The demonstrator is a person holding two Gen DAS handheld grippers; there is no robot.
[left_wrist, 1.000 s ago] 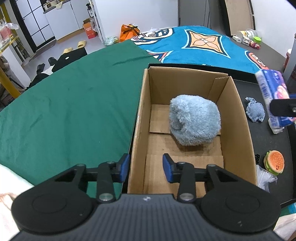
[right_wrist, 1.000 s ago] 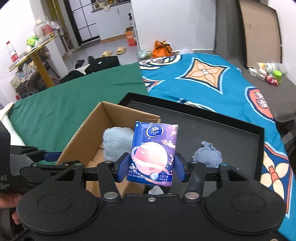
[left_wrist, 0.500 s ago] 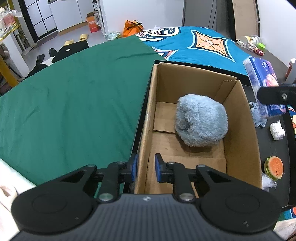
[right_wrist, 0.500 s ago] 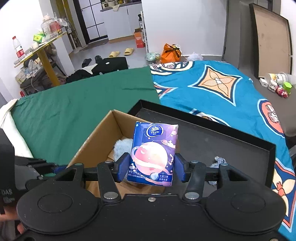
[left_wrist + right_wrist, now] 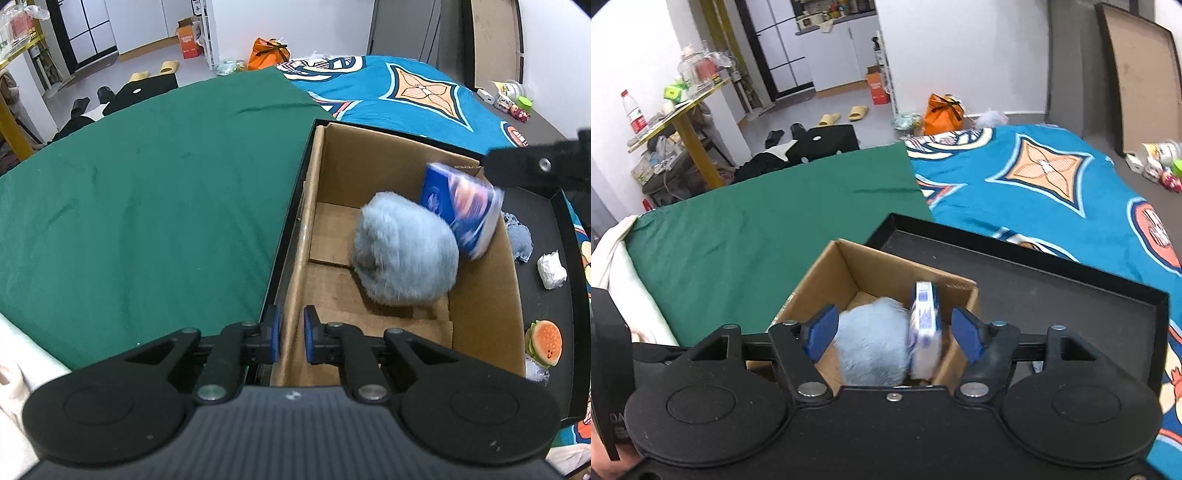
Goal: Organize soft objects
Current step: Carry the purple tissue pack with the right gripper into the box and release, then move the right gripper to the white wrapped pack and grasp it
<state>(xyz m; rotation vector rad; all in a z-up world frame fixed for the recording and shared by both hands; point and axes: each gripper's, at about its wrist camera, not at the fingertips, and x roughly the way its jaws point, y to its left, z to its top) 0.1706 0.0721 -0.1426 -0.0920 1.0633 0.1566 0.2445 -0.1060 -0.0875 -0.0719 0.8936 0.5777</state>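
Note:
A cardboard box (image 5: 484,280) stands in a black tray (image 5: 565,229). A fluffy light-blue plush (image 5: 404,251) lies inside it. A blue tissue pack (image 5: 461,210), blurred, is in the box between the plush and the right wall, free of any gripper; it also shows in the right wrist view (image 5: 923,328). My right gripper (image 5: 892,334) is open and empty above the box (image 5: 846,273). My left gripper (image 5: 291,334) is shut on the box's left wall at the near corner.
In the tray, right of the box, lie a small blue cloth (image 5: 519,236), a crumpled white wad (image 5: 552,269) and a burger toy (image 5: 546,343). A green sheet (image 5: 147,192) lies left, a blue patterned blanket (image 5: 406,88) behind.
My right gripper opened and let go of the tissue pack, which dropped into the box beside the plush. My left gripper closed on the box's left wall.

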